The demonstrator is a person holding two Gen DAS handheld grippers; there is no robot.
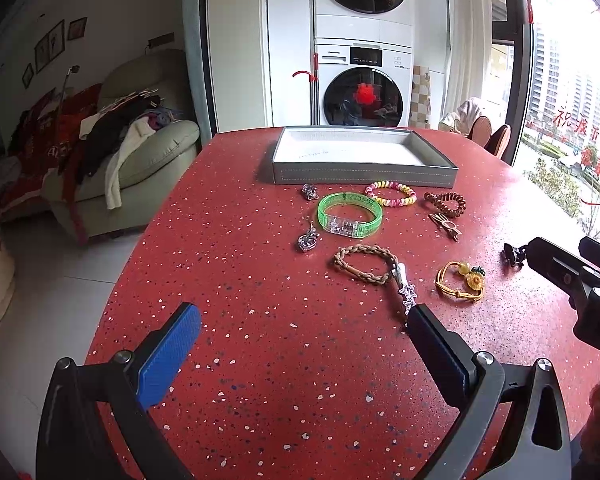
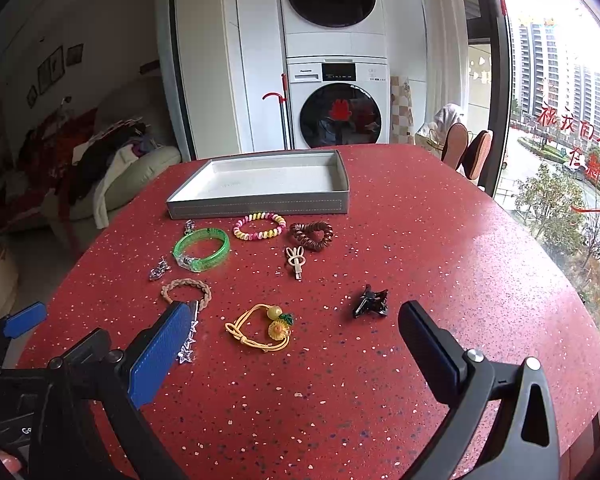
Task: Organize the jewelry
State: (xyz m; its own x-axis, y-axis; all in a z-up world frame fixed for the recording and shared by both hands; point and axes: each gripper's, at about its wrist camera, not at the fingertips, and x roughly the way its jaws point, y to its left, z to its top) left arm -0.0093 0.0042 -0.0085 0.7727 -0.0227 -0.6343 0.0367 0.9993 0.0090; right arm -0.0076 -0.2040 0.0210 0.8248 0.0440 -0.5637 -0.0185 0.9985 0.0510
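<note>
Plainly, nothing is sorted yet: the grey tray sits bare at the far side of the red speckled desk, and the jewelry lies loose just in front of it. The yellow cord bracelet with its flower charm is light and limp; it will sag when lifted, so pinch the stiffer beaded knot rather than the cord. The green plastic bangle is rigid and smooth, likely slippery, best gripped across its clear clasp block. The braided bracelet is soft, and its star-chain tail may snag. The black claw clip is hard and probably brittle.

The right hand-held gripper hovers low with jaws spread wide and nothing between them, the yellow bracelet between its fingers. The left hand-held gripper is likewise spread and unloaded; its right finger seems to touch the star chain, though that may be mere overlap.
</note>
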